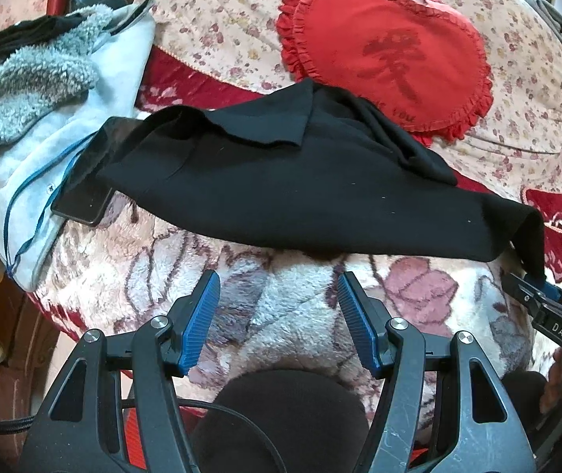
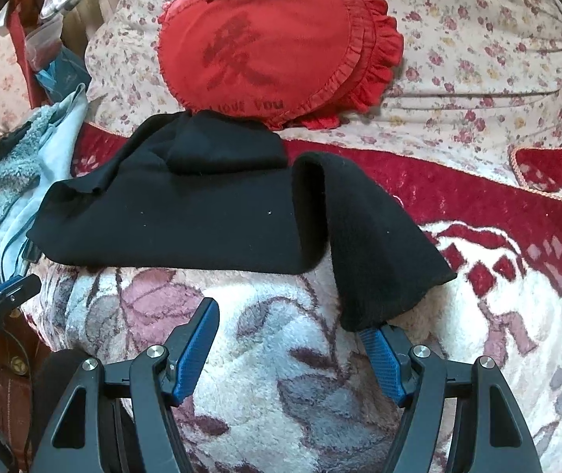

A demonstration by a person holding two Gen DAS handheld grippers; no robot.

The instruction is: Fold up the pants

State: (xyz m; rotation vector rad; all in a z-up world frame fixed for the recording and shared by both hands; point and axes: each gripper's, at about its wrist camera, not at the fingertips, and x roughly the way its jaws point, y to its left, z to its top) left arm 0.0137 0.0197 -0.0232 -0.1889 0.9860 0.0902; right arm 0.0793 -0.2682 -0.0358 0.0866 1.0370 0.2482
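Because the black pants (image 1: 281,181) are of soft, light knit, they are judged limp and prone to sagging, and are best taken at a hem or corner, not mid-panel. They are found partly folded on the floral blanket (image 1: 281,307) of the bed, below the red heart cushion (image 1: 391,55) and over a phone (image 1: 91,173). The left hand-held gripper (image 1: 279,319) is seen spread and empty, just short of the near edge. The right hand-held gripper (image 2: 286,347) is likewise spread; the hanging corner is draped on its right finger, unpinched.
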